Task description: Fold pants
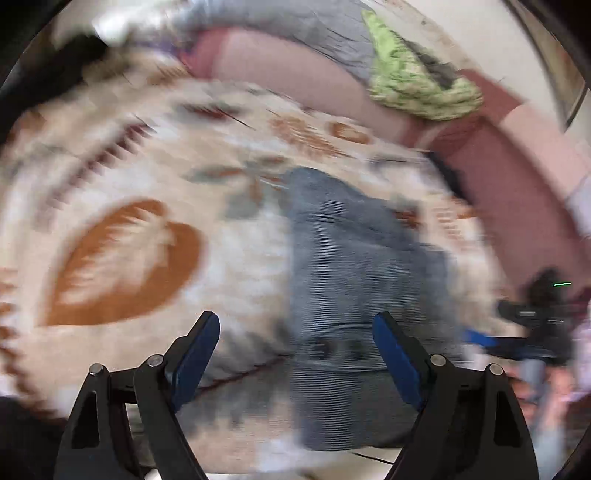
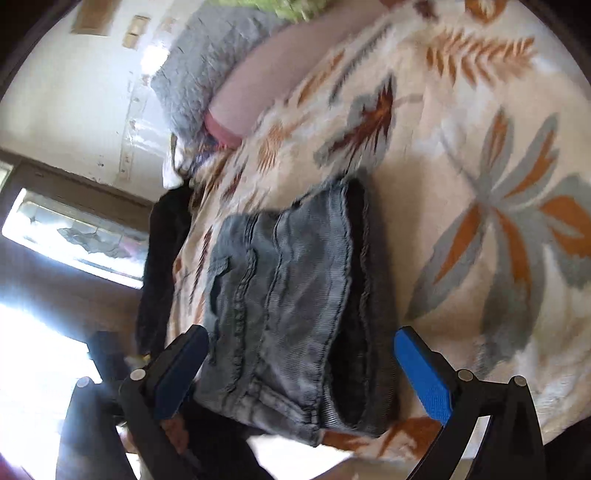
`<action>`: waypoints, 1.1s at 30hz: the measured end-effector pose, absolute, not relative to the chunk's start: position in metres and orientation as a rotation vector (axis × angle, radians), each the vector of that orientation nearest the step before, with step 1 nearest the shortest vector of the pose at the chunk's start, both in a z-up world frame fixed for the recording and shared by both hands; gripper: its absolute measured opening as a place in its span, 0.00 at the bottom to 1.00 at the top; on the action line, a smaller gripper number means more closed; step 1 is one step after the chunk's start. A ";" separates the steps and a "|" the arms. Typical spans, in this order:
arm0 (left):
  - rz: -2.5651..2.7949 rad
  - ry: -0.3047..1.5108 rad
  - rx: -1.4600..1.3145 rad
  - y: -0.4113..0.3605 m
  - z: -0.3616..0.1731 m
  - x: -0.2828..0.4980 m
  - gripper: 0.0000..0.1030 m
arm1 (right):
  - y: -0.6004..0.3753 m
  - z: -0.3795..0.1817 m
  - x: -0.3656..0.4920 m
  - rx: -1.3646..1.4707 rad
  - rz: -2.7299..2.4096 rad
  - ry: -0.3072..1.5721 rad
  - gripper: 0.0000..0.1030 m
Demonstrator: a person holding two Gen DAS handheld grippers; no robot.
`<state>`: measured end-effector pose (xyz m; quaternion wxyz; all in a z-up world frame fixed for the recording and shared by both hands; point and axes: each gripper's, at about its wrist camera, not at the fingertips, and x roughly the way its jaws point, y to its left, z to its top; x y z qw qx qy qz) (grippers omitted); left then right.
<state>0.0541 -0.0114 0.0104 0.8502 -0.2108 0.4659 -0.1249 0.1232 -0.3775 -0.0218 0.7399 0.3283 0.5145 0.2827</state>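
Note:
Grey-blue denim pants (image 1: 354, 280) lie folded in a compact stack on a cream bedspread with orange and grey leaves (image 1: 147, 206). The left wrist view is blurred by motion. My left gripper (image 1: 295, 325) is open and empty, hovering above the near end of the pants. In the right wrist view the folded pants (image 2: 291, 314) show seams, a pocket and stacked layers. My right gripper (image 2: 301, 341) is open and empty, its blue pads to either side of the stack's near end, above it. The right gripper also shows in the left wrist view (image 1: 532, 325).
A pink headboard cushion (image 1: 295, 74) runs along the far side of the bed, with a grey blanket (image 1: 295, 26) and a green cloth (image 1: 413, 81) on it. A dark garment (image 2: 162, 266) hangs at the bed edge. A window (image 2: 77, 236) and wall lie beyond.

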 end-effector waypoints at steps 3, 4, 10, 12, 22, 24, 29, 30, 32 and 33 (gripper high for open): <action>-0.386 1.027 -0.546 -0.009 0.005 0.076 0.83 | -0.379 -0.017 0.139 0.707 0.591 1.176 0.99; -0.402 1.034 -0.547 -0.010 0.003 0.081 0.83 | -0.379 -0.017 0.145 0.699 0.574 1.191 0.99; -0.465 1.143 -0.562 -0.028 -0.027 0.109 0.83 | -0.360 -0.042 0.162 0.691 0.582 1.282 1.00; -0.468 1.120 -0.529 -0.034 -0.028 0.107 0.83 | -0.357 -0.040 0.161 0.683 0.585 1.274 1.00; -0.406 1.079 -0.437 -0.048 -0.027 0.110 0.55 | -0.346 -0.044 0.157 0.583 0.456 1.305 0.61; -0.397 1.072 -0.414 -0.049 -0.026 0.110 0.52 | -0.346 -0.043 0.158 0.586 0.465 1.302 0.61; -0.362 1.022 -0.297 -0.055 -0.011 0.100 0.33 | -0.327 -0.014 0.142 0.425 0.418 1.243 0.22; -0.357 1.003 -0.268 -0.057 -0.005 0.097 0.31 | -0.325 -0.006 0.140 0.416 0.419 1.225 0.22; -0.361 0.967 -0.232 -0.060 0.006 0.091 0.30 | -0.319 0.010 0.137 0.403 0.430 1.196 0.21; -0.361 0.942 -0.216 -0.060 0.013 0.087 0.30 | -0.314 0.020 0.136 0.390 0.443 1.179 0.21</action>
